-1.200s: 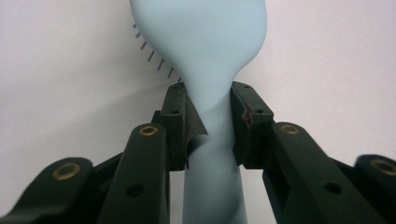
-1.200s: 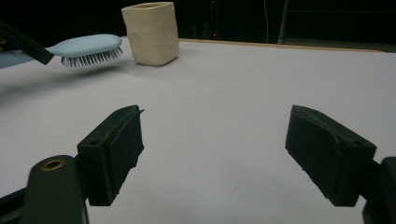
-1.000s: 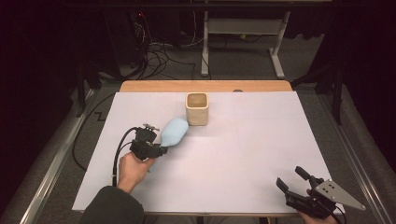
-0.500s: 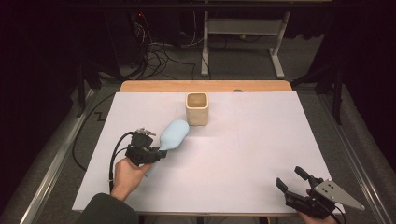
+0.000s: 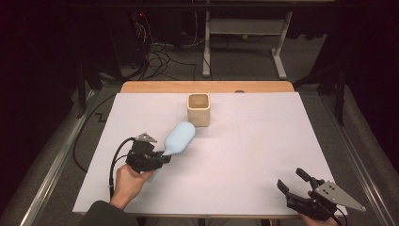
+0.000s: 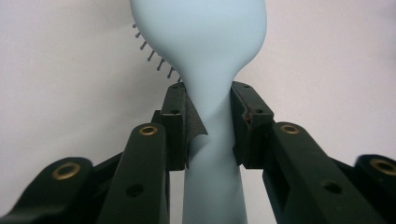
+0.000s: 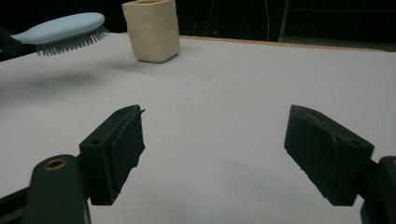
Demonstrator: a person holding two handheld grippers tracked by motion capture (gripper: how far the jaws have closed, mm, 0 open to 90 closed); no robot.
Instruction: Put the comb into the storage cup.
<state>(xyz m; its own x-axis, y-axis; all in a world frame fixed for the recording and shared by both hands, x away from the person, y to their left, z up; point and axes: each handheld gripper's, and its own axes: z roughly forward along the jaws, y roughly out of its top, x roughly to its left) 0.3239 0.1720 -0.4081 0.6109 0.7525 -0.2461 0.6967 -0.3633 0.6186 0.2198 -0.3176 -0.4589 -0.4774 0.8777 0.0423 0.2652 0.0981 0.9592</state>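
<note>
while the left gripper (image 5: 162, 157) pinches the neck of the pale blue hairbrush (image 5: 178, 138), the brush hangs clear of the white table (image 5: 263, 141), bristles down, its head just short of the beige cup (image 5: 198, 109). over at the near right corner, the right gripper (image 5: 292, 181) rests with jaws spread wide, holding nothing.

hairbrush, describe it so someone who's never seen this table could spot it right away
On the white table, look left of centre, just in front of the beige cup. The hairbrush is pale blue and oval-headed, bristles down, raised off the surface with its handle clamped in the left gripper.
</note>
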